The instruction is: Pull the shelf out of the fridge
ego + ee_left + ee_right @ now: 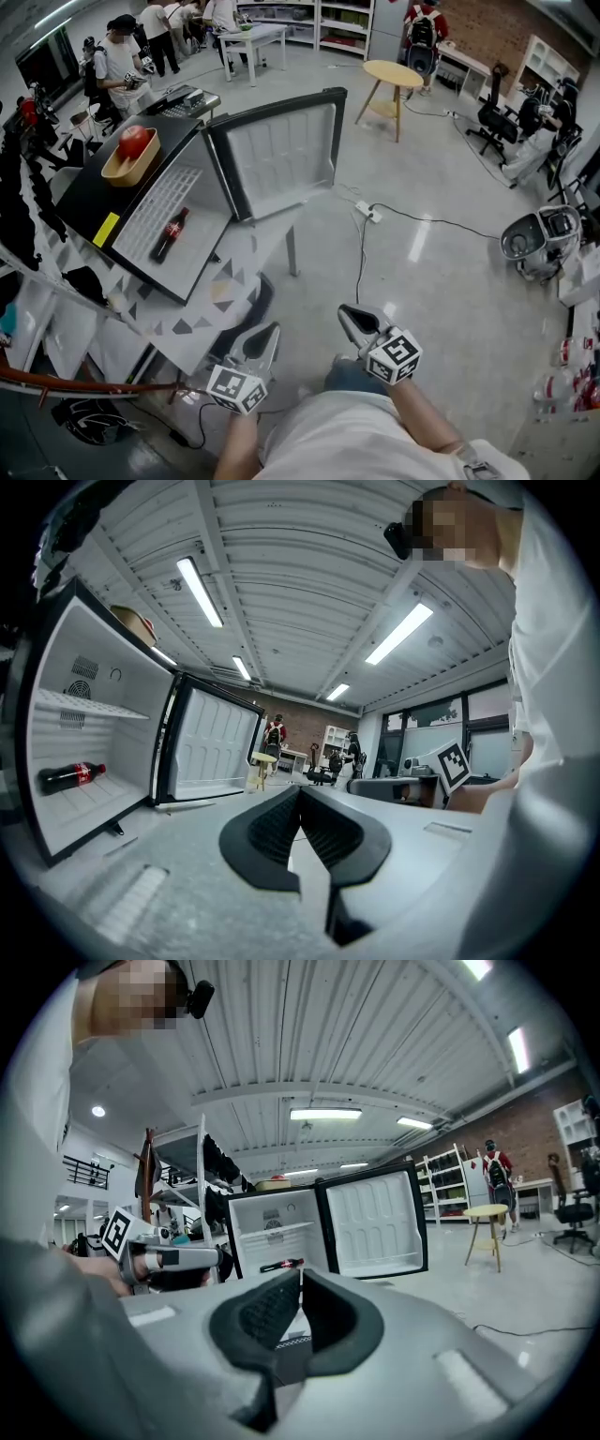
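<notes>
A small black fridge stands on a table with its door swung wide open. Inside, a white wire shelf sits across the upper part, with a cola bottle lying on the floor below it. My left gripper and right gripper hang low near my body, well short of the fridge, both shut and empty. The left gripper view shows the shelf and bottle far left of the shut left gripper. The right gripper view shows the shelf beyond the shut right gripper.
A bowl with a red apple rests on the fridge top. The speckled table juts toward me. A power strip and cable lie on the floor, a round wooden stool stands behind, and people stand at the back.
</notes>
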Demonstrator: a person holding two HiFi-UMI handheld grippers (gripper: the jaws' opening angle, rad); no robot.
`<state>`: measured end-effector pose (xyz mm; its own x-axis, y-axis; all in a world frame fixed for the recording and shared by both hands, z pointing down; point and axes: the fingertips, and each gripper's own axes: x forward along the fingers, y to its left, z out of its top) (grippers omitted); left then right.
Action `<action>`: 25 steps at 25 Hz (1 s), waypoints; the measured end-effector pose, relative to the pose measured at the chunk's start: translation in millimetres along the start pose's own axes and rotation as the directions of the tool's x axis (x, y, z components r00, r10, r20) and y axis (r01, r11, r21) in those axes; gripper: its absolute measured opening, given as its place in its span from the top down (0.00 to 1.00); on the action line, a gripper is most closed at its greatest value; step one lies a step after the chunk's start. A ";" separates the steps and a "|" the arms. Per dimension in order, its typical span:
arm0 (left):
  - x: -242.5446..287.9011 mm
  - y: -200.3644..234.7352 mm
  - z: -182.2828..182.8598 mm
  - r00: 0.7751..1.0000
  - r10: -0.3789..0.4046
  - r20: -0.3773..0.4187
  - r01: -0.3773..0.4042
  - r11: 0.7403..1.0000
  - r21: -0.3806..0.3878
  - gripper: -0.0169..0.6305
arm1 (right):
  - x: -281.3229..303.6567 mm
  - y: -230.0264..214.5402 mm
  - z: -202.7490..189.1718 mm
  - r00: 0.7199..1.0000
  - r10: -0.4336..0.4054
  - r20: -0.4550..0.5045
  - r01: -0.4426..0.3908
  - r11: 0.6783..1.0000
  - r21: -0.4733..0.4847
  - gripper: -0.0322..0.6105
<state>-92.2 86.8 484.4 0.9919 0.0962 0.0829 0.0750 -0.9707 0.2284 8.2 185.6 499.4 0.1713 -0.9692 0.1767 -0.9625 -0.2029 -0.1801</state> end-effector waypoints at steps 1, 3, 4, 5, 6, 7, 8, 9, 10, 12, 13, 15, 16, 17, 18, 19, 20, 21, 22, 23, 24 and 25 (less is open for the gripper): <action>0.5 2.7 -0.4 1.000 0.001 -0.002 -0.001 1.000 -0.005 0.96 | 2.6 0.2 -1.6 1.000 0.004 -0.007 -0.004 1.000 0.000 0.94; 5.0 7.6 -1.3 1.000 0.002 -0.012 -0.002 1.000 -0.008 0.96 | 9.3 -2.5 -2.7 1.000 0.010 -0.014 -0.010 1.000 -0.001 0.94; 8.9 10.3 -2.0 1.000 0.003 -0.017 -0.003 1.000 -0.007 0.96 | 13.3 -5.7 -2.7 1.000 0.013 -0.014 -0.013 1.000 0.000 0.94; 13.9 13.3 -2.6 1.000 0.004 -0.022 -0.004 1.000 -0.005 0.96 | 17.8 -10.0 -2.6 1.000 0.016 -0.013 -0.016 1.000 0.001 0.94; 19.9 16.5 -3.0 1.000 0.005 -0.025 -0.005 1.000 -0.004 0.96 | 22.6 -15.2 -2.4 1.000 0.020 -0.012 -0.020 1.000 0.003 0.94; 26.7 19.7 -3.2 1.000 0.007 -0.028 -0.007 1.000 -0.003 0.96 | 27.5 -21.1 -1.8 1.000 0.024 -0.012 -0.024 1.000 0.005 0.94; 34.2 22.8 -3.3 0.999 0.010 -0.031 -0.010 1.000 -0.001 0.96 | 32.3 -27.6 -0.8 1.000 0.028 -0.014 -0.028 1.000 0.006 0.94; 42.0 25.8 -3.1 0.999 0.012 -0.035 -0.012 1.000 0.000 0.96 | 36.8 -34.6 0.8 0.999 0.032 -0.015 -0.032 0.999 0.008 0.94; 50.0 28.6 -2.5 0.999 0.014 -0.039 -0.014 1.000 -0.001 0.96 | 41.2 -42.1 2.9 0.999 0.036 -0.016 -0.036 0.999 0.010 0.94; 66.7 34.4 -0.7 0.999 0.016 -0.046 -0.016 1.000 -0.006 0.96 | 50.3 -58.0 7.8 0.999 0.042 -0.018 -0.042 0.999 0.012 0.94; 75.3 37.7 0.2 0.999 0.017 -0.049 -0.017 1.000 -0.007 0.96 | 55.4 -66.3 10.0 0.999 0.045 -0.019 -0.044 0.999 0.014 0.94; 92.4 45.3 2.3 0.998 0.021 -0.055 -0.022 1.000 -0.011 0.96 | 65.7 -82.3 13.8 0.998 0.051 -0.022 -0.050 0.998 0.022 0.94; 100.7 49.4 3.4 0.998 0.026 -0.057 -0.026 1.000 -0.014 0.96 | 70.8 -89.5 15.5 0.998 0.056 -0.024 -0.055 0.998 0.025 0.94; 108.7 53.6 4.6 0.998 0.031 -0.060 -0.032 0.999 -0.016 0.96 | 75.6 -96.1 17.0 0.998 0.063 -0.027 -0.062 0.998 0.027 0.94; 116.5 57.7 5.7 0.997 0.037 -0.062 -0.038 0.999 -0.017 0.96 | 80.3 -102.6 18.5 0.997 0.071 -0.029 -0.070 0.997 0.027 0.94; 124.2 61.7 7.0 0.997 0.044 -0.065 -0.045 0.999 -0.015 0.96 | 85.0 -109.3 20.1 0.996 0.079 -0.031 -0.078 0.997 0.027 0.94; 132.1 65.6 8.2 0.996 0.052 -0.067 -0.053 0.998 -0.013 0.96 | 89.7 -116.5 22.0 0.996 0.086 -0.031 -0.085 0.996 0.027 0.94; 140.0 69.4 9.3 0.996 0.061 -0.068 -0.062 0.998 -0.012 0.96 | 94.2 -124.1 24.2 0.995 0.092 -0.030 -0.091 0.995 0.028 0.94; 147.9 72.8 10.3 0.995 0.070 -0.069 -0.071 0.997 -0.011 0.96 | 98.5 -131.9 26.6 0.995 0.098 -0.029 -0.097 0.995 0.029 0.94; 155.8 76.0 11.1 0.994 0.079 -0.069 -0.080 0.997 -0.011 0.96 | 102.5 -139.8 28.9 0.994 0.105 -0.028 -0.104 0.994 0.030 0.94; 163.8 79.0 12.1 0.994 0.089 -0.069 -0.090 0.996 -0.011 0.96 | 106.4 -147.5 31.0 0.993 0.114 -0.028 -0.113 0.993 0.030 0.94; 171.9 81.9 13.5 0.993 0.099 -0.068 -0.100 0.995 -0.012 0.96 | 110.1 -155.0 33.2 0.992 0.124 -0.028 -0.123 0.992 0.030 0.94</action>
<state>85.8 20.9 504.3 0.9852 0.0144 0.1708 -0.0258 -0.9726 0.2308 183.3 105.7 514.6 0.0447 -0.9826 0.1801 -0.9695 -0.0861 -0.2293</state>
